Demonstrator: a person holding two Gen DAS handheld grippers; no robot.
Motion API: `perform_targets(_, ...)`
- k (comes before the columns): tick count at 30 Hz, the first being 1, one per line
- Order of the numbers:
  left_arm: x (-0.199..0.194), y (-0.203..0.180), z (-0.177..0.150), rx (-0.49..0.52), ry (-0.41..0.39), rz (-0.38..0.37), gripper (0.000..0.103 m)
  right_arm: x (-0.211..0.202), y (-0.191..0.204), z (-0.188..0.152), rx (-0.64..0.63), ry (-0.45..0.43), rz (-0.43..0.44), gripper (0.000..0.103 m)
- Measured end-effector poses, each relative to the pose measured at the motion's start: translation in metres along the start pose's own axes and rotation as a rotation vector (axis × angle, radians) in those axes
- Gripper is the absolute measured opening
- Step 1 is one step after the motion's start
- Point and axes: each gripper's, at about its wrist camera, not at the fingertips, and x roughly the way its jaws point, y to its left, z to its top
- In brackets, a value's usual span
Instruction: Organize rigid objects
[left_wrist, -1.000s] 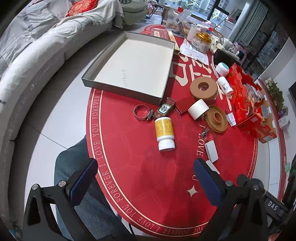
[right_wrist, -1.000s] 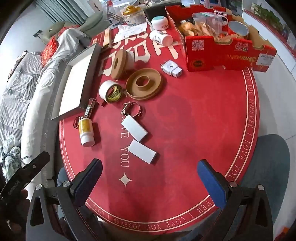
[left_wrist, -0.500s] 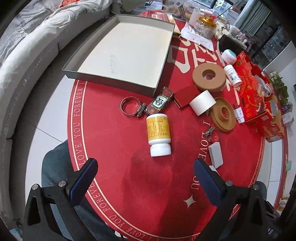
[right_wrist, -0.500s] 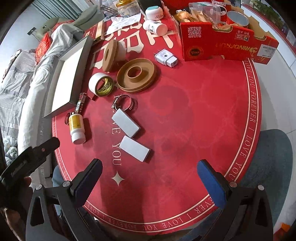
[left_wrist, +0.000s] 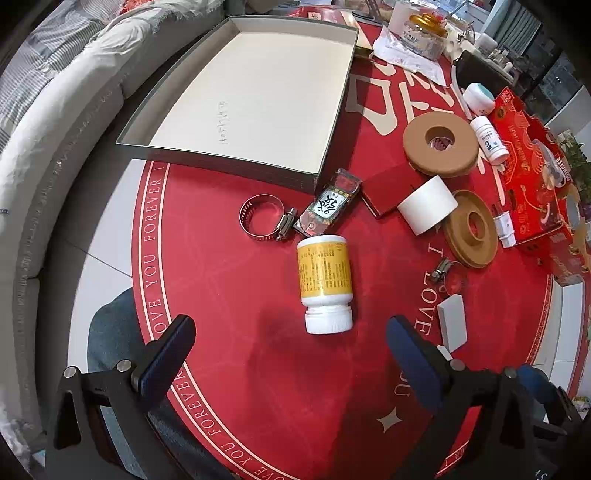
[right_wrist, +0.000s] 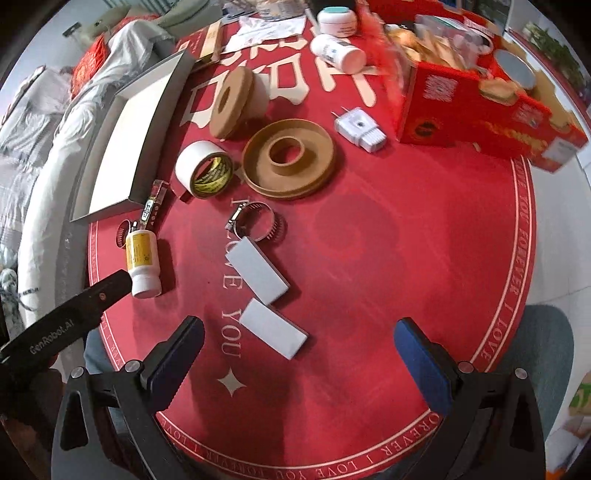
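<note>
Left gripper (left_wrist: 290, 339) jaws wide apart, empty, above red tablecloth (left_wrist: 229, 295). Pill bottle (left_wrist: 325, 282) on its side just ahead, cap toward gripper. Hose clamp (left_wrist: 262, 218) beside it; empty tray (left_wrist: 251, 99) beyond. Right gripper (right_wrist: 299, 349) jaws apart, empty, over two white blocks (right_wrist: 273, 326).

Left gripper (left_wrist: 290, 349) lowered toward yellow-label bottle (left_wrist: 325, 282); jaws wide.
</note>
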Motion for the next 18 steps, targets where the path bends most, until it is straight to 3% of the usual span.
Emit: perform_targets(18, 0.008, 0.005, 0.0, -0.02, 0.029, 0.022, 0.103, 0.011, -0.001, 0.007, 0.007, 0.04, -0.012, 0.103)
